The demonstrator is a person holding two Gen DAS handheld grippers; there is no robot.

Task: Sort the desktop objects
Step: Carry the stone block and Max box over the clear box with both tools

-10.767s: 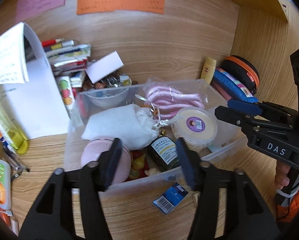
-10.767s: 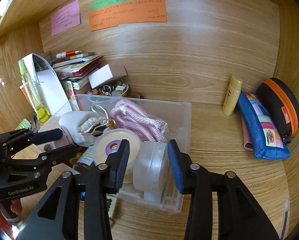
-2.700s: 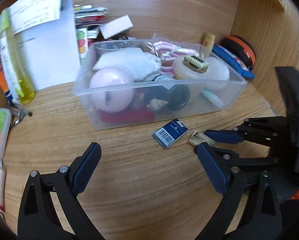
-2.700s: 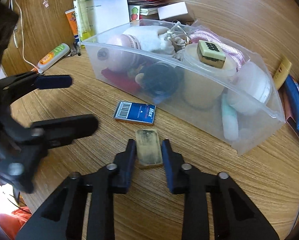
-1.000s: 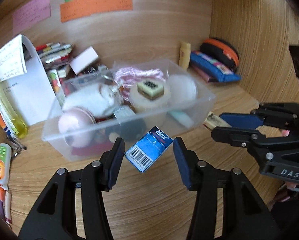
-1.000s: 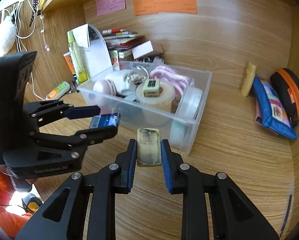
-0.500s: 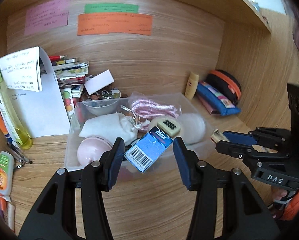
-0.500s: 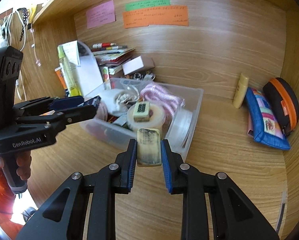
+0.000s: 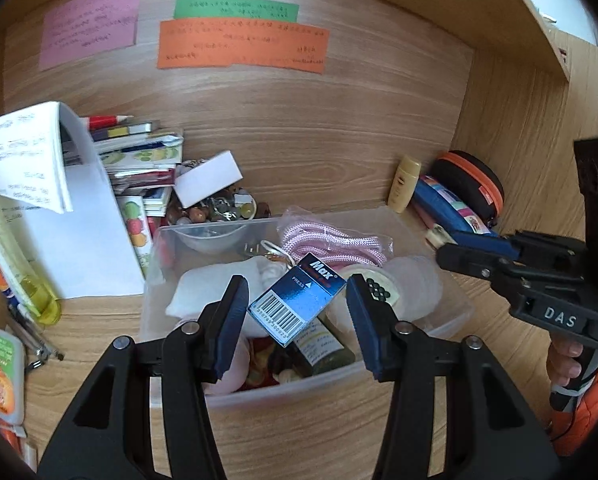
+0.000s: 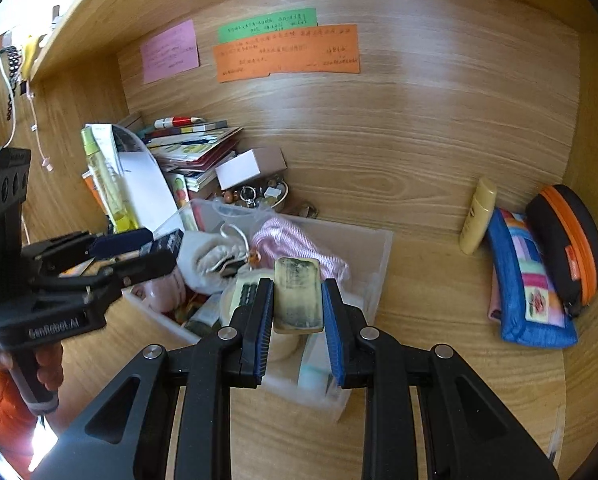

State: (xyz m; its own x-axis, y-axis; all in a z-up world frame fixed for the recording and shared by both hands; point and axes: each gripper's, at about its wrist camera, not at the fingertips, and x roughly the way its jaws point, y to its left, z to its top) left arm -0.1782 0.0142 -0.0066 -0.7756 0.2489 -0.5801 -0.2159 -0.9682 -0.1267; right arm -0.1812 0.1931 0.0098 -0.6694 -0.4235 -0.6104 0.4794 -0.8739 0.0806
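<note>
In the centre of the left wrist view, a small blue cardboard box with a barcode and the word "Max" (image 9: 297, 306) hangs tilted between the blue pads of the left gripper (image 9: 297, 320), which grips it at two opposite edges. It sits above the clear plastic storage bin (image 9: 455, 322) that fills the middle of the frame. In the centre of the right wrist view, a worn, dirty beige rectangular eraser (image 10: 298, 295) is clamped upright between the blue pads of the right gripper (image 10: 297, 316), over the near right end of the same bin (image 10: 379, 276).

Inside the bin lie a pink-and-white coiled rope (image 9: 331, 242), a white cloth pouch (image 9: 211, 292), a round cream tub (image 9: 373, 292) and a dark bottle (image 9: 323, 350).

At the right of the left wrist view, a hand (image 9: 565, 360) holds the right gripper's handle. At the far right of the right wrist view, a blue patchwork pouch (image 10: 529, 276), a black case with orange trim (image 10: 567, 240) and a small yellow tube (image 10: 477, 216) rest on the wooden desk (image 10: 439, 344). Pink, green and orange paper notes (image 10: 285, 54) are stuck to the back wall.
</note>
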